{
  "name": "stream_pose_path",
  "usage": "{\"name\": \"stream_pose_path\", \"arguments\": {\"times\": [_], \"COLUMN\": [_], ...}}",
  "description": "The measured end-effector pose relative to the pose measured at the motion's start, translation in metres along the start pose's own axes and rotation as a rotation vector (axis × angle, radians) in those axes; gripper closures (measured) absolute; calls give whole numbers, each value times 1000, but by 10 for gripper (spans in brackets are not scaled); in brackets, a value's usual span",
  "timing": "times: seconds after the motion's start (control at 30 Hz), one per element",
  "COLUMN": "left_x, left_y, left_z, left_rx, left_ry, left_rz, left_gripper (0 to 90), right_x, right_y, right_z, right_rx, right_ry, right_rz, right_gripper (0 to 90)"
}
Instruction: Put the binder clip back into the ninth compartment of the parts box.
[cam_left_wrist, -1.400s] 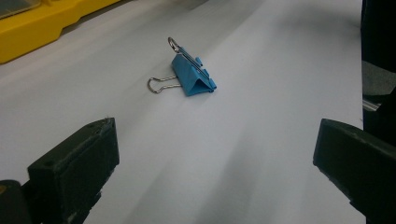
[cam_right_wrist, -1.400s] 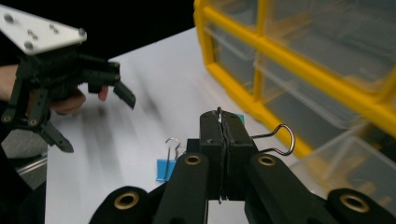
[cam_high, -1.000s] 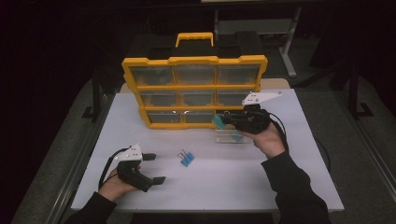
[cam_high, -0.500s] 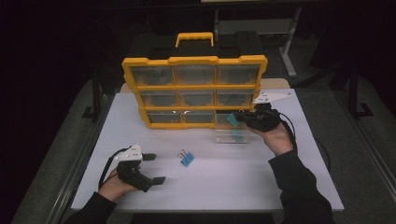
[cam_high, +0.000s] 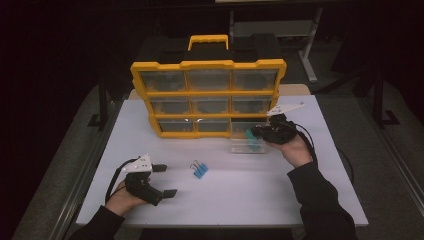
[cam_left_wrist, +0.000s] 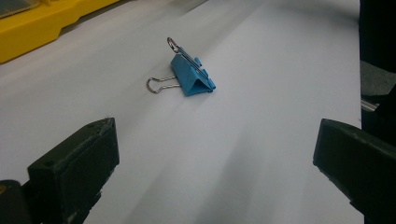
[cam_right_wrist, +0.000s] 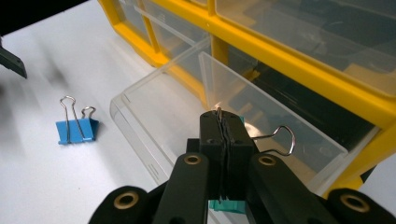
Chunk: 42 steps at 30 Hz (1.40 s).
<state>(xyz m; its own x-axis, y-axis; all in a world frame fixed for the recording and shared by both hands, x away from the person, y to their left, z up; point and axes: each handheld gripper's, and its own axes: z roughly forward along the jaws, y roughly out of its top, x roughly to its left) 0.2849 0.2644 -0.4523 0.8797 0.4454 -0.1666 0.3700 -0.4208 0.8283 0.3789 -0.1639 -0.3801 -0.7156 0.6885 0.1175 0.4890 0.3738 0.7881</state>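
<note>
Lowered right claw (cam_right_wrist: 226, 135), teal clip (cam_high: 251, 140)

Right tool (cam_high: 256, 133) lowered with its teal binder clip (cam_high: 251, 140), now over the pulled-out clear drawer (cam_high: 240, 148).

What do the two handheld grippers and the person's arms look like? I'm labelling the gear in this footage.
Both the left gripper and the right gripper are black, with blocky matte jaws on arms pinned with brass-coloured rivets. Each carries a pale three-cornered plate on top and trails a black cable. The person wears dark long sleeves.
</note>
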Motion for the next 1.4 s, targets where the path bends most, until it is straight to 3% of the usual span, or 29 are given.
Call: {"name": "stream_pose_path", "arguments": {"times": [0.07,0.27,0.6,0.77,1.1,1.4], "left_x": [0,0,0,0,0,0], "left_y": [0,0,0,0,0,0], "left_z": [0,0,0,0,0,1], "left_rx": [0,-2,-1,-1,-1,-1], "left_ry": [0,-1,1,0,0,-6], "left_rz": [0,0,2,3,3,1], "left_gripper": [0,0,0,0,0,0], "right_x": [0,7,33,44,74,89], "right_y": [0,7,22,23,26,21], "right_z": [-1,-10,-12,-5,19,42], "right_rx": [-4,-44,-61,-51,-9,20], "right_ry": [2,9,89,123,172,233], "right_rz": [7,-9,-54,-60,-118,-126], "right_gripper": [816,785,679,627,553,509]}}
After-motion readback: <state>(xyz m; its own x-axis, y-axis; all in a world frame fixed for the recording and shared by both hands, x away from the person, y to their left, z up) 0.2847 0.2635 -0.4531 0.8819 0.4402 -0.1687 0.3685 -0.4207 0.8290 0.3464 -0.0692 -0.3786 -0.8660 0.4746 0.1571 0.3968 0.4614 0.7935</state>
